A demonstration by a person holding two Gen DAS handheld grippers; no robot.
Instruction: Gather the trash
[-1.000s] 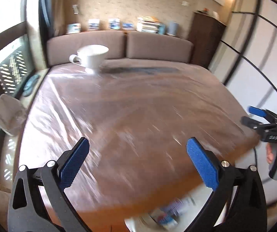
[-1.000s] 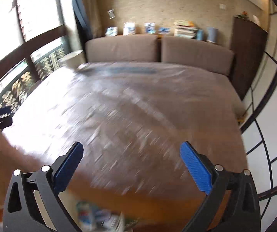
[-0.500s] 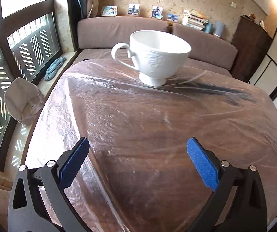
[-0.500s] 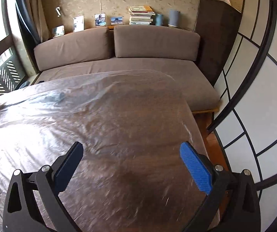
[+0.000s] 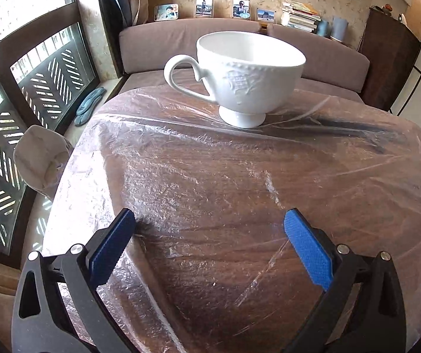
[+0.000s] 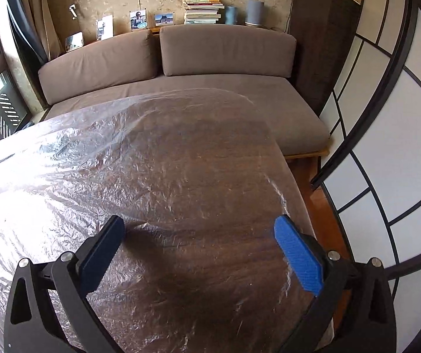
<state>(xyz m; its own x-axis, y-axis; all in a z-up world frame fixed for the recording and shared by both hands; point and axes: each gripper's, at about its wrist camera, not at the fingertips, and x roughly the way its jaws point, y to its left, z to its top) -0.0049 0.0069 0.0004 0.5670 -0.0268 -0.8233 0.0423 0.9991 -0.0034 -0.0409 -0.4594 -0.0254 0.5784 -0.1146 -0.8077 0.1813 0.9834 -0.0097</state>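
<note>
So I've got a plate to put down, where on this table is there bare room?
Nearly everywhere. The film-covered table is bare from the left gripper up to the white cup, which stands alone near the far edge. The right gripper looks over an equally bare stretch toward the sofa. Nothing is crowded.

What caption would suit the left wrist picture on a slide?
Left gripper, jaws open and empty, faces a white footed teacup on a plastic-wrapped wooden table, sofa behind.
</note>
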